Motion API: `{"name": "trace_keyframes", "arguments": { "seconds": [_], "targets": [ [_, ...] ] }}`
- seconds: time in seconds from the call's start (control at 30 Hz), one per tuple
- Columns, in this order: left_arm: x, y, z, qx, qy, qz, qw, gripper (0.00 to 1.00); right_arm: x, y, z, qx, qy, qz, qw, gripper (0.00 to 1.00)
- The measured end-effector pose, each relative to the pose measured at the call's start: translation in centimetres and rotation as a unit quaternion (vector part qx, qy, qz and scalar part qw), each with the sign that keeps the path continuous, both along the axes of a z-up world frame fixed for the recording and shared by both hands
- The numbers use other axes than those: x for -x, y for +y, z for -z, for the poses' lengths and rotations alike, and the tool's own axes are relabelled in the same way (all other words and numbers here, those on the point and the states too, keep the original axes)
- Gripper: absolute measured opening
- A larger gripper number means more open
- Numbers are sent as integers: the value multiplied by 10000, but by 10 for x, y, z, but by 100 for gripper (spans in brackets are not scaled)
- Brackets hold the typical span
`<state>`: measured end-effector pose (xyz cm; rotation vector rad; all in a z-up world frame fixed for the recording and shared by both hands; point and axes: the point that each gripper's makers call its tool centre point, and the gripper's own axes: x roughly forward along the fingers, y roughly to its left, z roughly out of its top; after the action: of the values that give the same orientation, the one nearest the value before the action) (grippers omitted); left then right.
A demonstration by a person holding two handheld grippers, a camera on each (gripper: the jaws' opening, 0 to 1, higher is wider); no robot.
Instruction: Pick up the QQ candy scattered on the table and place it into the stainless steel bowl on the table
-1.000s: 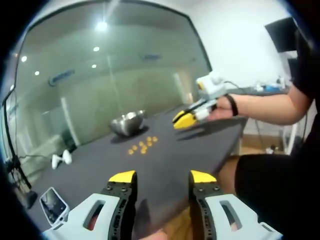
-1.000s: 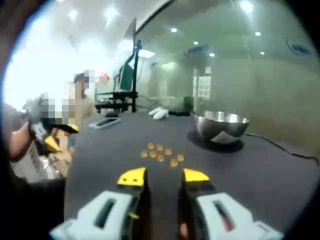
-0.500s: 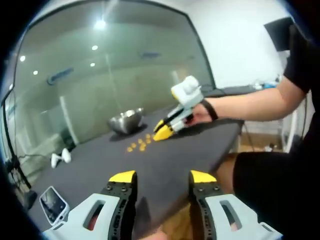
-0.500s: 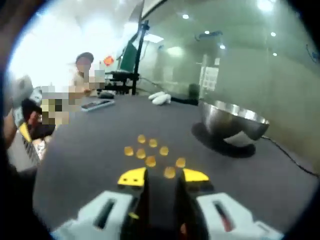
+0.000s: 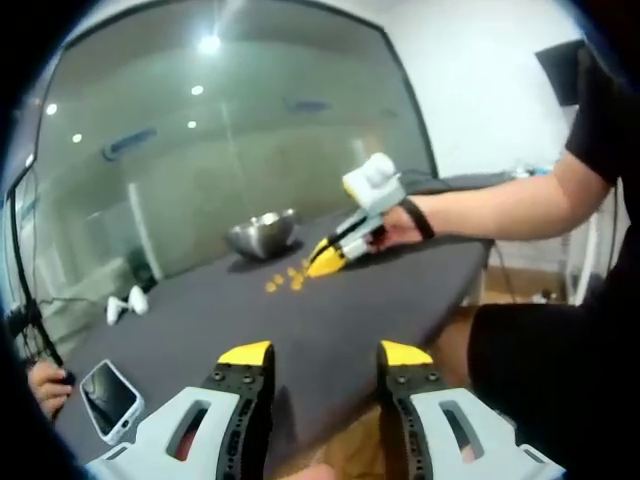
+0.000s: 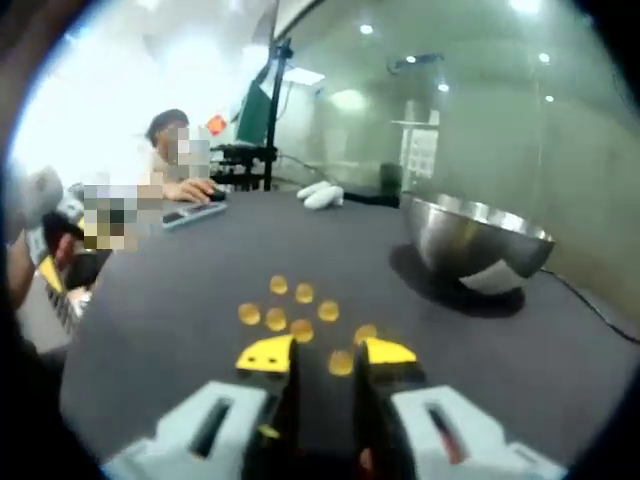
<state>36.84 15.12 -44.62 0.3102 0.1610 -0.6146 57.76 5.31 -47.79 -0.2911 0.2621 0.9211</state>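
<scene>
Candy (image 6: 341, 362) between right gripper (image 6: 328, 352) jaws.

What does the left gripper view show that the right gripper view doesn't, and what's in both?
The left gripper view alone takes in the right gripper from outside, held in a person's hand and tipped down at the candies, with a phone near the table edge. The right gripper view alone shows one candy framed between its open jaws, and a seated person at the far end. Both share the dark table, the scattered orange candies and the steel bowl.
</scene>
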Motion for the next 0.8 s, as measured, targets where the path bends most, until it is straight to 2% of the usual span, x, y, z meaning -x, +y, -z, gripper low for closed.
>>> {"name": "trace_keyframes", "arguments": {
  "seconds": [0.2, 0.33, 0.47, 0.8],
  "targets": [
    [-1, 4, 0, -1, -13, -26, 10000, 42, -2, -1, 0, -44, 37, 6, 10000, 25],
    [0, 4, 3, -10, 9, -38, 10000, 42, -1, 1, 1, -63, 80, -48, 9999, 19],
    [0, 3, 4, -19, 17, -33, 10000, 42, -1, 0, 2, -53, 119, -78, 9999, 10],
    [0, 0, 1, -12, -3, 10, 10000, 42, -1, 0, 2, -87, 164, -93, 9998, 9]
  ]
}}
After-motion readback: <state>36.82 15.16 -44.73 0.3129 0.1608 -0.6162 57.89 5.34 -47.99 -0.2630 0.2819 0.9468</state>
